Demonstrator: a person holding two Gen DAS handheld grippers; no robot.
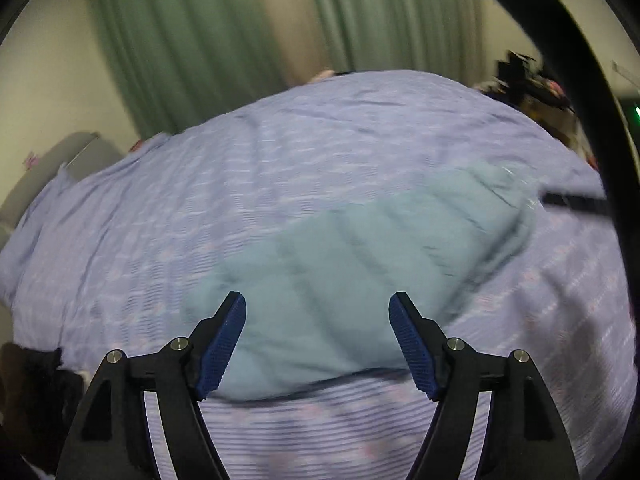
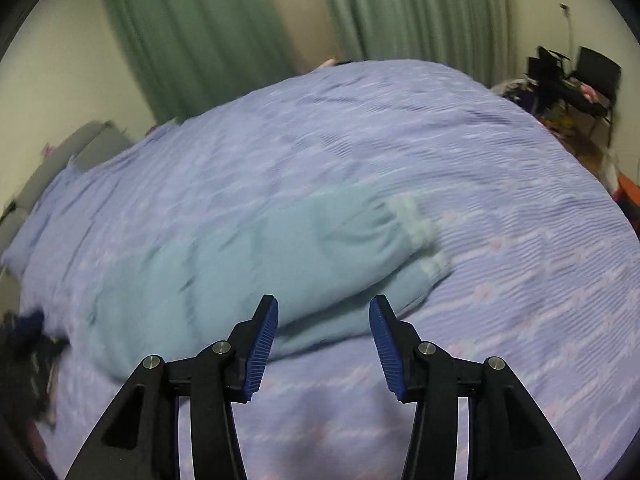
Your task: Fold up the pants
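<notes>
Light teal pants (image 1: 352,264) lie folded lengthwise on a lavender bedspread (image 1: 240,184), running from near left to far right. My left gripper (image 1: 317,308) is open and empty, hovering over the near end of the pants. In the right wrist view the pants (image 2: 248,264) show their pale cuffs (image 2: 420,232) at the far right end. My right gripper (image 2: 323,312) is open and empty above the near edge of the pants, close to the cuff end. Both views are motion-blurred.
Green curtains (image 2: 208,32) hang behind the bed. A cluttered desk and dark chair (image 2: 576,80) stand at the far right. Dark clothing (image 2: 28,340) lies at the bed's left edge. A grey headboard or cushion (image 1: 60,168) is at the left.
</notes>
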